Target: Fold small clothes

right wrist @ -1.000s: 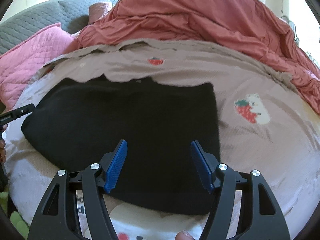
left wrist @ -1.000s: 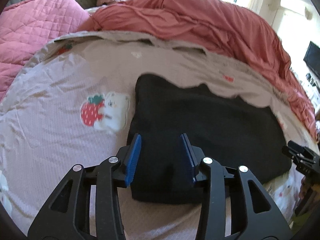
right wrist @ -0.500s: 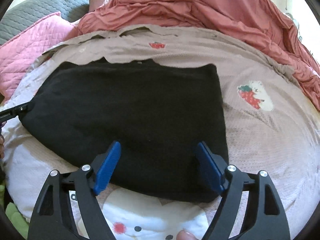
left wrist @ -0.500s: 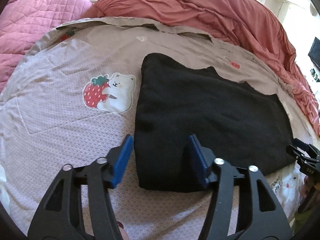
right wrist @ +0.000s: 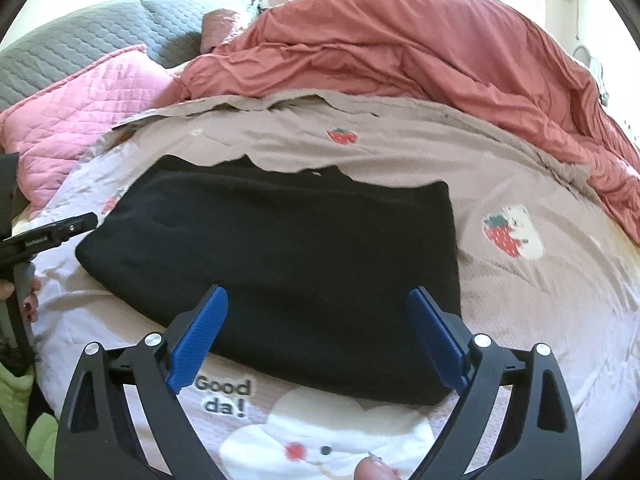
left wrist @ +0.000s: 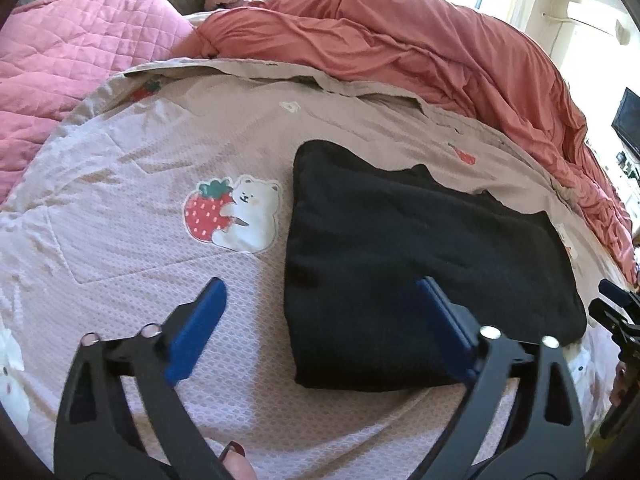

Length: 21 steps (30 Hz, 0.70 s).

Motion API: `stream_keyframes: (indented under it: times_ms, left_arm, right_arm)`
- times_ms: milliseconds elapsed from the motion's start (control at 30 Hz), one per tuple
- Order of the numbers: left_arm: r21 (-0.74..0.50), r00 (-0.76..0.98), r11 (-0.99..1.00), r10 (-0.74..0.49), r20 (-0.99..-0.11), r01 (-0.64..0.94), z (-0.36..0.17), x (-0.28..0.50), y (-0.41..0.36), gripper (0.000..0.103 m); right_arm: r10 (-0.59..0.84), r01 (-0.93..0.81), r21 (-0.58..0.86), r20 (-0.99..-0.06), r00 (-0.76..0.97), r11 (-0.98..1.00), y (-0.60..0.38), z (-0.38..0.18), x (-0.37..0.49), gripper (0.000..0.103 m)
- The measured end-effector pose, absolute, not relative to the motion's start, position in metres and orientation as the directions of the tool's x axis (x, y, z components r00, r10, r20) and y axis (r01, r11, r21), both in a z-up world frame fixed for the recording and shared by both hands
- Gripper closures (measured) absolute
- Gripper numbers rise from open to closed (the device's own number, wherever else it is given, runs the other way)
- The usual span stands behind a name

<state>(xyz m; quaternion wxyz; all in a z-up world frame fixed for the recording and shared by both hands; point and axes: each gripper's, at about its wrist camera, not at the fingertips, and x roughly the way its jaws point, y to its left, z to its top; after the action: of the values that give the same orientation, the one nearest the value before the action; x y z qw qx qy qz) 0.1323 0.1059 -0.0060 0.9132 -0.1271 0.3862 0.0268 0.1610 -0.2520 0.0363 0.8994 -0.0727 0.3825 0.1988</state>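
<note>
Here, no container in view: the folded black garment (left wrist: pixel 420 264) lies flat on the bed's strawberry-print sheet (left wrist: pixel 140 184), its near left corner between the left gripper (left wrist: pixel 320 320) fingers, untouched. Since a second ago both pairs of fingers have just been opening and now stand wide, holding nothing. Right gripper (right wrist: pixel 316 332) tilts down over the garment's near edge, clear of the cloth.

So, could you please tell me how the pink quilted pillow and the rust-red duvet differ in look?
The pink quilted pillow is stitched in a diamond pattern; the rust-red duvet is plain cloth. The pillow lies fairly smooth and puffed, while the duvet is bunched in long wrinkles. The pillow is the paler pink, the duvet the darker. Both lie at the far edge of the bed, beyond the black folded garment.
</note>
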Motion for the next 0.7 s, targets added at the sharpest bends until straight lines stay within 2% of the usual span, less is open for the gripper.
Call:
stream_keyframes:
  times_ms: [700]
  left_arm:
    - [-0.232, 0.721, 0.944, 0.009, -0.693, -0.235, 0.002, 0.125, 0.136, 0.010]
  right_arm:
    - [0.426, -0.630, -0.017, -0.722, 0.545, 0.777, -0.133, 0.032, 0.128, 0.011]
